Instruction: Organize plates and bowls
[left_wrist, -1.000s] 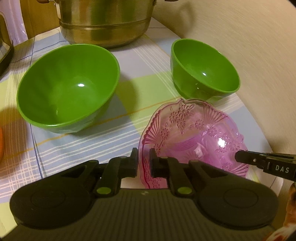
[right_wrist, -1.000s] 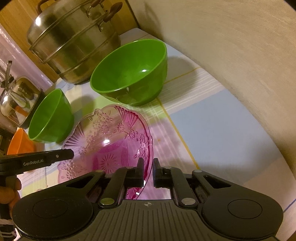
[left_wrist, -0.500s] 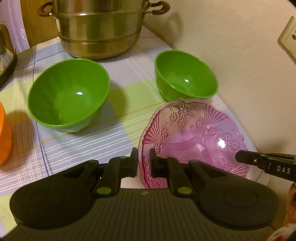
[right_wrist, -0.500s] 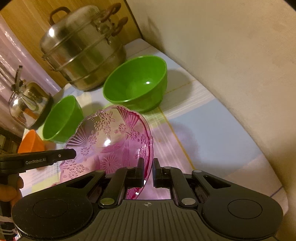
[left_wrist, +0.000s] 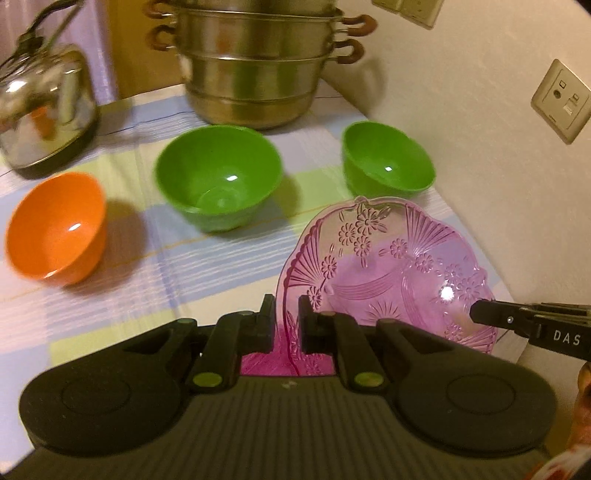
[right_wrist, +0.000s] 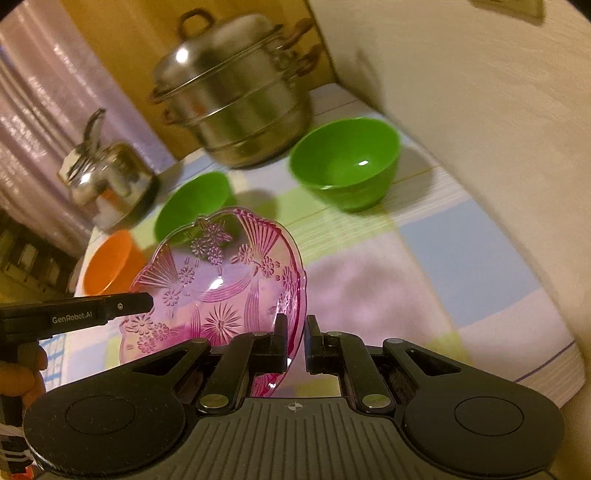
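The pink plate (left_wrist: 388, 273) was held off the tablecloth (left_wrist: 207, 266) by both grippers at once: the left gripper (left_wrist: 286, 317) had its fingers pinching the plate's near-left rim, and the right gripper (right_wrist: 295, 338) had its fingers pinching the opposite rim, so the plate hung tilted between them in front of the steamer pot (left_wrist: 255, 62). By my judgement the task was only at its start, since nothing looked stacked or gathered yet. Three bowls sat apart on the cloth in front of the pot: a larger green bowl (left_wrist: 218, 181) just before it, a smaller green bowl (left_wrist: 388, 158) off to the pot's right by the wall (left_wrist: 480, 110), and an orange bowl (left_wrist: 55, 229) well to the pot's left, near the kettle (left_wrist: 48, 107). What seemed left was to set the plate down somewhere and nest the bowls. The plate itself was clear pink pressed glass or plastic, I could not tell which, with a scalloped edge, raised flowers, fan ribs and a starburst near its middle; the cloth showed through it, and a bright glint sat on its inner face
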